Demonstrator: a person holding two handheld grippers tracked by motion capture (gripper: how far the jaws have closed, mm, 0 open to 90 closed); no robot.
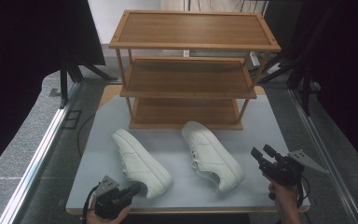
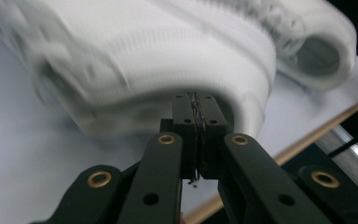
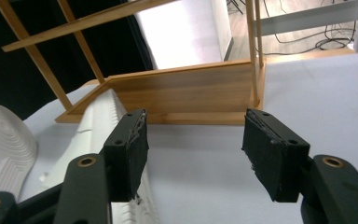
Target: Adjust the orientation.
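Two white sneakers lie on the grey table top (image 1: 261, 121) in front of a wooden three-shelf rack (image 1: 193, 44). The left sneaker (image 1: 137, 161) has its heel toward me. My left gripper (image 1: 139, 189) is low at the table's near edge with its tips against that heel. In the left gripper view its pads (image 2: 186, 116) stand pressed together at the blurred heel (image 2: 168, 60); I cannot make out anything pinched between them. The right sneaker (image 1: 212, 156) lies just left of my right gripper (image 1: 262, 152), which stands open with nothing between its jaws (image 3: 196, 149).
The rack's bottom shelf (image 3: 186, 95) lies ahead of the right gripper, with bare table between. A sneaker's white side (image 3: 98, 116) runs behind its left jaw. The table's near edge (image 2: 279, 158) is close under the left gripper. Dark curtains and tripod legs flank the table.
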